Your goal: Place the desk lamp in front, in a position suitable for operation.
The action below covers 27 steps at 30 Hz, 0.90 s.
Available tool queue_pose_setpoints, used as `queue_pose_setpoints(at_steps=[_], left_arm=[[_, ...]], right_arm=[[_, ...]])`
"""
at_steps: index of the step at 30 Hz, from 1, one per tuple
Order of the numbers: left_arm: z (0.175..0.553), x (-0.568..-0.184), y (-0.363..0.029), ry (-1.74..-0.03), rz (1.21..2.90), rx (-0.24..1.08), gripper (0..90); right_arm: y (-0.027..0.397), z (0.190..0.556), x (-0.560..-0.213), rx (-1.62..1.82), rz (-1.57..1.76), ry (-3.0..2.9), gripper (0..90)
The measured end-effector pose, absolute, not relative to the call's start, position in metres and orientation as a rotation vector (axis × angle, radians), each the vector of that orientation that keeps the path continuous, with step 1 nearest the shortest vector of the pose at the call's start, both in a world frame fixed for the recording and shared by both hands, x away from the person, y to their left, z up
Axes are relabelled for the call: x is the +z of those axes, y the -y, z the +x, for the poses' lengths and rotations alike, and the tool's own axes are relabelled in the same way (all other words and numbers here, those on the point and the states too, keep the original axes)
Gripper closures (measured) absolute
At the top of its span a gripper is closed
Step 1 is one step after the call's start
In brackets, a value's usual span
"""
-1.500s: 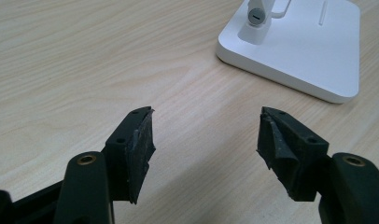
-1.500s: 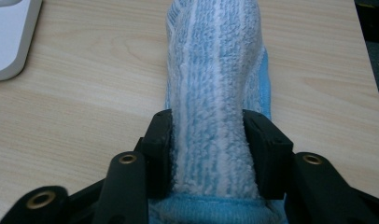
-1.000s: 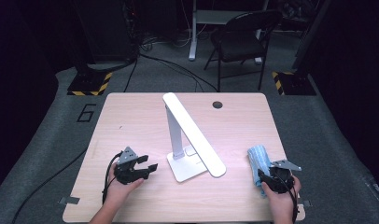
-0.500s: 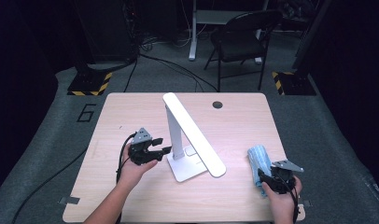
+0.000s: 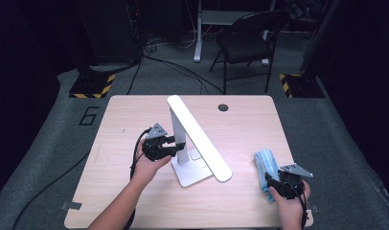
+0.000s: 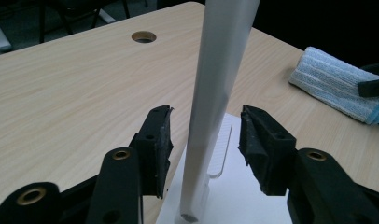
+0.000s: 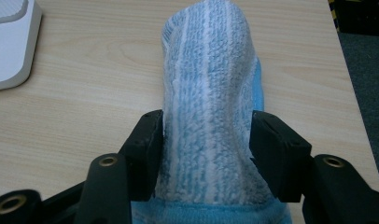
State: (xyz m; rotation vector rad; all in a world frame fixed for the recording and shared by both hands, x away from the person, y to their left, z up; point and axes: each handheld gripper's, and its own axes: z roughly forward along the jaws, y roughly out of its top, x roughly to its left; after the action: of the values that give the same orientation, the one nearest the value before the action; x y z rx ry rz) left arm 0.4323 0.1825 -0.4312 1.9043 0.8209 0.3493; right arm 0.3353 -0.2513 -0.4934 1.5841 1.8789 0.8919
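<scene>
Dark floor, cables and a chair [image 5: 250,38] lie beyond a pale wooden desk [image 5: 125,120] with a round cable hole [image 5: 223,107] near its far edge.

At the left, the left gripper [image 5: 172,145] is held against the lamp [image 5: 197,139]. In the left gripper view its jaws stand wide, one on each side of the lamp's white post [image 6: 215,102], with a gap on both sides, so nothing is clamped yet. The post rises just ahead of the jaws and between them; the lamp's flat base [image 6: 243,200] lies beneath and past them. In the high view the long lamp head [image 5: 198,136] slants down toward the person's side, out over the front of the base.

Farther right, the right gripper [image 5: 274,180] sits near the desk's right front corner. Its jaws are closed on a folded blue cloth [image 7: 211,102], pressing it in from both sides; most of the cloth runs forward from the jaws and rests on the desk.

By my judgement the work is at an early stage: the cloth is picked up and ready, the lamp is framed but not gripped. What seems left is to close on the post to steady it, then carry the cloth across and wipe the lamp.
</scene>
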Motion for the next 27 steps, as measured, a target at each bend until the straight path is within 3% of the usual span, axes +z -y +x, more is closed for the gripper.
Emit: queue_pose_setpoints(at_steps=[15, 27], left_arm=[[0.443, -0.428, -0.172, -0.798, 1.901, 0.354, 70.4], [0.438, -0.428, -0.174, -0.782, 1.913, 0.362, 73.4]], right_arm=[[0.251, 0.336, -0.495, 0.907, 1.583, -1.886, 44.2], [0.25, 0.336, -0.493, 0.928, 1.574, -1.888, 44.1]])
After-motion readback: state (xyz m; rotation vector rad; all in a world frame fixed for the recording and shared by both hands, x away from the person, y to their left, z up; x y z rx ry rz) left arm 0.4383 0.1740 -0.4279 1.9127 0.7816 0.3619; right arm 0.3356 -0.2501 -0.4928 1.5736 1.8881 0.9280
